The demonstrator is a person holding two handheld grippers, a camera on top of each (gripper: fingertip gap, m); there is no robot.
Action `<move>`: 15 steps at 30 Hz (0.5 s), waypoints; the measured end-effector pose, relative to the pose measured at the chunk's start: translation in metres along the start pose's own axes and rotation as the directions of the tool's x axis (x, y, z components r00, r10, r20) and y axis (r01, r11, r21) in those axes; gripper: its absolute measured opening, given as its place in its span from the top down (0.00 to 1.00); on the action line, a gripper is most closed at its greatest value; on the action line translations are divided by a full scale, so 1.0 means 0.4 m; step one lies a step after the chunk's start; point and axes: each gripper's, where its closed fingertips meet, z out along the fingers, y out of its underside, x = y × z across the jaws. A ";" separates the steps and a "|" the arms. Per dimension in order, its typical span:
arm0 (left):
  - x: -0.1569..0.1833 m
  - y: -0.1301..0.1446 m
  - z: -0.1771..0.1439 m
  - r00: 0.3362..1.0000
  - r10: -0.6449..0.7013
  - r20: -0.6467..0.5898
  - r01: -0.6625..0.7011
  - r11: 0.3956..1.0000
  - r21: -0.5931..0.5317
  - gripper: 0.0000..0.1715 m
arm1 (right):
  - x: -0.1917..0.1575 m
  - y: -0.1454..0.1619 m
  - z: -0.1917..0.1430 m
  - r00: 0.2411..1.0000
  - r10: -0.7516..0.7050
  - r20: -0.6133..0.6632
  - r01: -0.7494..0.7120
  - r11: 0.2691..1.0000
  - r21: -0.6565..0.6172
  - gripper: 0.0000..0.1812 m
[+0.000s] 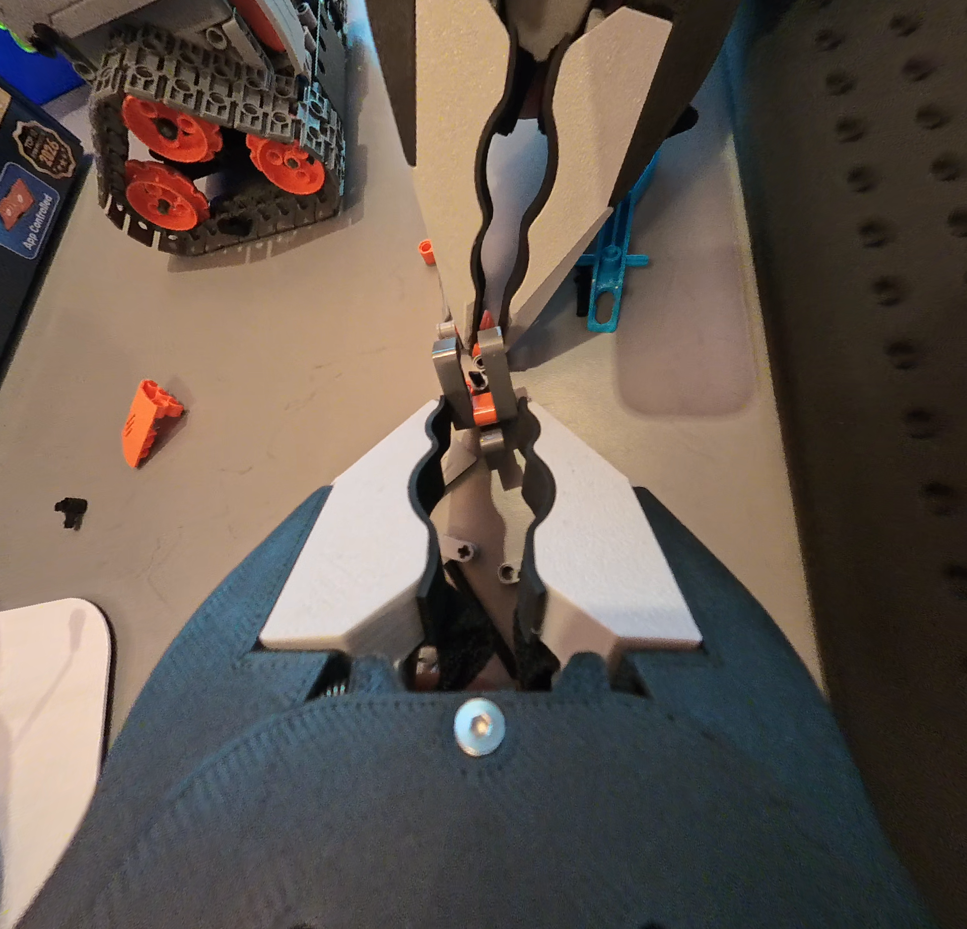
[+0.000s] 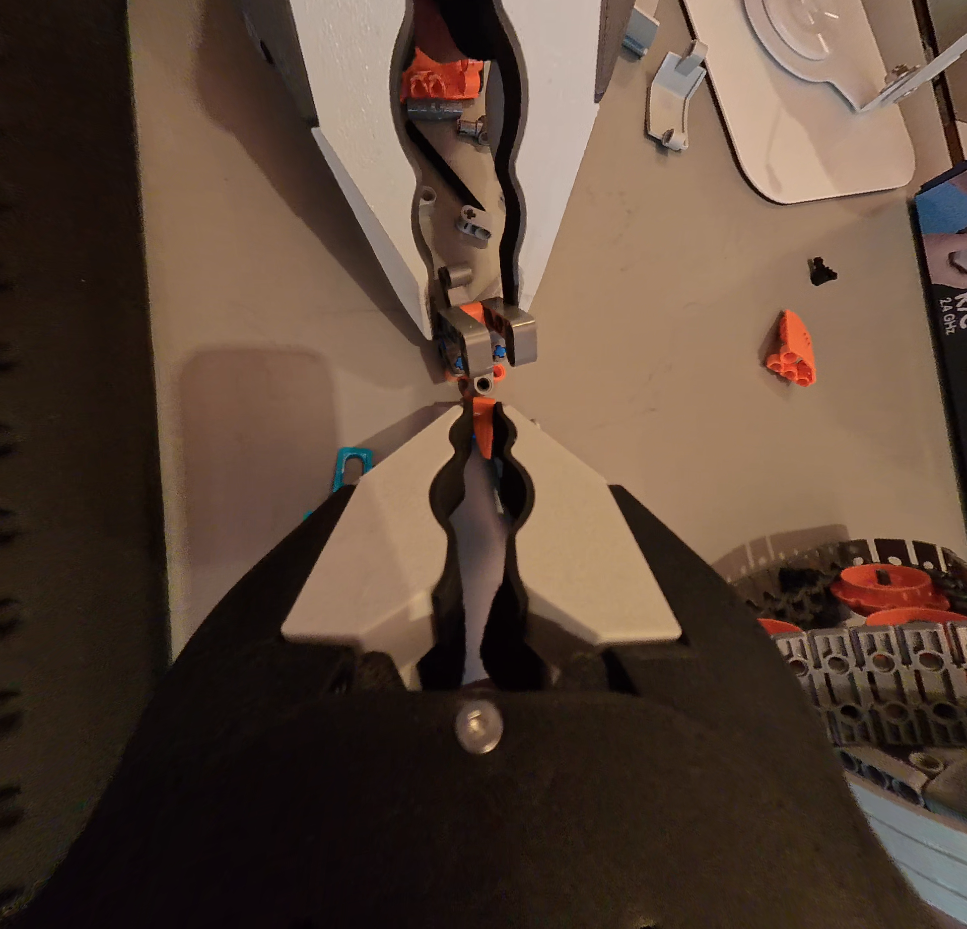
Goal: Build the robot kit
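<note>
My left gripper (image 1: pixel 484 419) is shut on a small grey and orange assembly (image 1: pixel 497 375) of toy building pieces and holds it above the beige table (image 1: pixel 314 328). The assembly runs back between its black wavy pads. My right gripper (image 2: pixel 481 412) faces it tip to tip and is shut on a thin orange wedge piece (image 2: pixel 484 433). The wedge meets the near end of the assembly (image 2: pixel 479 349). Whether it is joined there I cannot tell. The right gripper (image 1: pixel 484 328) shows from above in the left wrist view, and the left gripper (image 2: pixel 476 317) shows in the right wrist view.
A tracked toy vehicle (image 1: pixel 220 145) with orange wheels stands nearby (image 2: pixel 889 642). A loose orange piece (image 1: pixel 149 422), a small black piece (image 1: pixel 70 511), a small orange pin (image 1: pixel 426 252) and a teal tool (image 1: pixel 607 281) lie on the table. A white pad (image 2: pixel 811 119), a grey piece (image 2: pixel 672 98) and a dark box (image 1: pixel 31 192) sit at the edges. My two grippers' fingertips are within a few centimetres of each other.
</note>
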 end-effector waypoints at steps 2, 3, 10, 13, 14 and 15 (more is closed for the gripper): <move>-0.001 0.000 0.000 1.000 -0.016 -0.016 0.016 1.000 0.009 0.87 | 0.001 0.000 0.001 1.000 -0.004 0.006 0.004 1.000 0.000 0.98; -0.002 0.000 0.000 1.000 -0.021 -0.019 0.021 1.000 0.014 0.87 | 0.002 0.000 0.002 1.000 0.002 0.011 -0.002 1.000 0.003 0.97; -0.006 0.011 0.000 0.999 -0.041 0.007 0.041 0.999 -0.027 0.77 | 0.002 -0.001 0.004 1.000 0.019 0.021 -0.019 1.000 0.004 0.98; 0.005 0.023 0.013 1.000 -0.027 0.014 0.028 0.997 -0.070 0.82 | -0.005 -0.005 0.004 0.999 0.029 0.039 -0.029 0.999 0.015 0.97; 0.006 0.024 0.016 1.000 -0.021 0.020 0.023 0.997 -0.073 0.85 | -0.006 -0.005 0.003 0.999 0.028 0.041 -0.029 0.999 0.015 0.97; 0.009 0.021 0.017 1.000 -0.023 0.010 0.023 0.998 -0.065 0.85 | -0.007 -0.005 0.002 0.999 0.031 0.043 -0.031 0.999 0.016 0.97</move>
